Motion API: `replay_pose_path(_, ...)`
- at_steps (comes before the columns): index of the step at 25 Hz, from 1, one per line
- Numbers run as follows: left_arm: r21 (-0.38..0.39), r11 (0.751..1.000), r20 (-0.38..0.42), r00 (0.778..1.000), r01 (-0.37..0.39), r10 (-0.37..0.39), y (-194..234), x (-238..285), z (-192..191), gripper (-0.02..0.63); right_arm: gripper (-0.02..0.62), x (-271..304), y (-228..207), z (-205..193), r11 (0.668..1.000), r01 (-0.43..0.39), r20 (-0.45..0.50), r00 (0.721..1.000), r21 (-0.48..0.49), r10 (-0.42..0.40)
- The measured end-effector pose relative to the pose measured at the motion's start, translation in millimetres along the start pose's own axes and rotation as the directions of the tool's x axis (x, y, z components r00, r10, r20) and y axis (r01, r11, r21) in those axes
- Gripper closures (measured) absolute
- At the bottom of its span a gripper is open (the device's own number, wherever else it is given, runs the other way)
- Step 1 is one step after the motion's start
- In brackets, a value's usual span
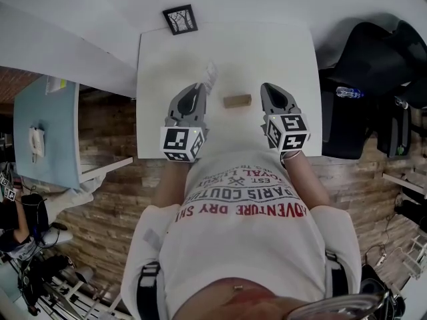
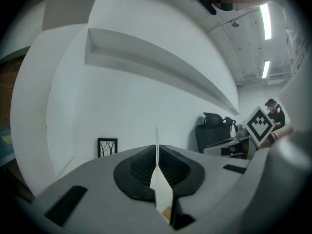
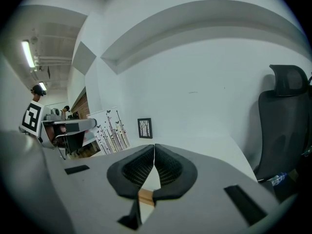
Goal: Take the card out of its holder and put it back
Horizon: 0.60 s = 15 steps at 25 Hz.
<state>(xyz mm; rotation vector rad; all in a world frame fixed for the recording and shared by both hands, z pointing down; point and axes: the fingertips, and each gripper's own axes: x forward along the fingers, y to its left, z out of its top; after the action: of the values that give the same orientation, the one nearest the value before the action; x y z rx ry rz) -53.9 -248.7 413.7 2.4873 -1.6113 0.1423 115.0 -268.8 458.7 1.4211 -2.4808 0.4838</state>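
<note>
Card (image 1: 211,76) stands upright, pinched edge-on by the left tool (image 1: 197,89), just left of the wooden holder (image 1: 237,101) lying crosswise toward the bench's (image 1: 267,52) near edge, with the right tool (image 1: 268,89) pressed together, empty.

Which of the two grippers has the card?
The left gripper: its jaws pinch the white card. The right gripper is shut on nothing.
</note>
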Motion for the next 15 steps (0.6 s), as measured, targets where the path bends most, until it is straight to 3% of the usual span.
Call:
replay_pose_path(8,0.003,0.999,0.000,0.999,0.035,-0.035,-7,-1,0,0.569,0.569,-4,-2,-6,1.000,0.005,-0.014,1.000,0.006,-0.005)
replay_pose_path(15,0.048,0.976,0.025,0.977,0.213,-0.214,-23,2,6,0.569,0.569,-7,-8,-15,0.999,0.030,-0.031,0.999,0.026,-0.029)
